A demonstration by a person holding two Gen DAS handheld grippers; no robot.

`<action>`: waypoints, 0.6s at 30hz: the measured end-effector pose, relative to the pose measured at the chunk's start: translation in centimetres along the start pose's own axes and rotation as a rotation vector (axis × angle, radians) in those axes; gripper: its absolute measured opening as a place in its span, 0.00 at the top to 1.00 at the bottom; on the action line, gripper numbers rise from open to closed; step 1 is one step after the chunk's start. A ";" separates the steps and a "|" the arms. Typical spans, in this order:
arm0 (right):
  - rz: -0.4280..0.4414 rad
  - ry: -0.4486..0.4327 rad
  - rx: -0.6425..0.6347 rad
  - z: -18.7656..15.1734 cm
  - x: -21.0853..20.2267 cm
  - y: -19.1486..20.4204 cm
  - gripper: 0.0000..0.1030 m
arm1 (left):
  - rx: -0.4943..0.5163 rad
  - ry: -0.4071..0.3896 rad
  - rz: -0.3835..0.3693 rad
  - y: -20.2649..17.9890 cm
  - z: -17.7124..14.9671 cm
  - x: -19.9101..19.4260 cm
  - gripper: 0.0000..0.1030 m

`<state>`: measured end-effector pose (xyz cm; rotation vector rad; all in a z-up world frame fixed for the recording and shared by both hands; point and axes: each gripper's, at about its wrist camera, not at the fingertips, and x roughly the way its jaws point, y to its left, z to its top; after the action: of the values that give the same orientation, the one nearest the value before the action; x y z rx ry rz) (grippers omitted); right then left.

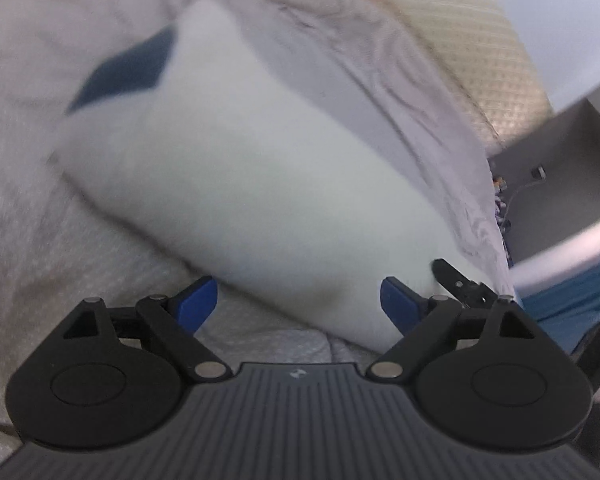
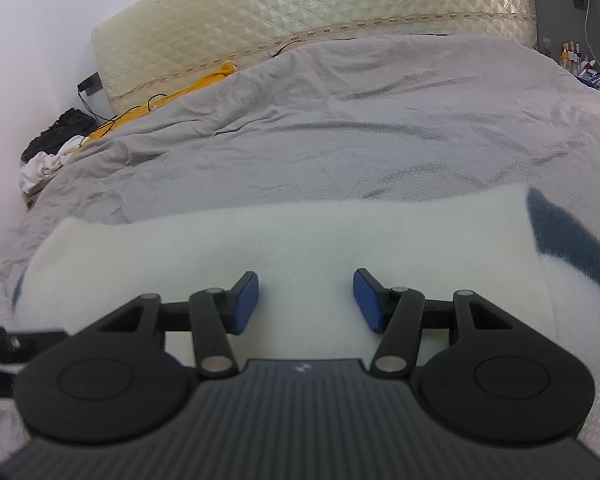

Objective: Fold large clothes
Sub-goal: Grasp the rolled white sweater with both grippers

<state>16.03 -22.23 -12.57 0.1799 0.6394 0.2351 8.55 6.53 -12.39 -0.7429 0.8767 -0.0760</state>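
A white fleecy garment (image 1: 228,184) with a dark blue patch (image 1: 128,68) lies folded into a long block on the bed. In the left wrist view its near corner reaches in between the blue pads (image 1: 198,304) of my left gripper (image 1: 300,304), which stands wide open and does not press on it. The picture there is blurred. My right gripper (image 2: 306,300) hovers over the same garment (image 2: 300,240), pads apart, with nothing pinched. Its blue patch (image 2: 568,240) shows at the right. A black tip of the right gripper (image 1: 456,280) pokes in at the garment's right edge.
A creased grey bedspread (image 2: 340,120) covers the bed, with a quilted cream headboard (image 2: 300,0) behind. A yellow cloth (image 2: 180,92) and a pile of black and white clothes (image 2: 52,148) lie at the far left. Small bottles and a cable (image 2: 580,52) stand at the far right.
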 end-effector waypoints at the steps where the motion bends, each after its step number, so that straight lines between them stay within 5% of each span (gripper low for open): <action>1: -0.004 -0.001 -0.003 0.0 0.1 0.1 0.45 | -0.032 0.002 -0.011 0.5 0.2 0.2 0.11; 9: -0.015 -0.014 0.000 -0.2 0.0 0.2 0.45 | -0.324 0.015 -0.094 4.8 1.0 3.5 0.13; 14: 0.006 -0.024 0.075 0.2 -1.0 0.0 0.45 | -0.305 -0.037 -0.095 4.5 1.0 3.4 0.30; 18: 0.132 -0.006 0.237 0.4 -3.0 -0.4 0.45 | -0.261 -0.076 -0.073 3.6 0.9 2.7 0.44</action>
<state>14.02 -23.48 -10.70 0.4514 0.6492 0.2851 10.16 8.76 -16.05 -1.0155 0.7950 0.0029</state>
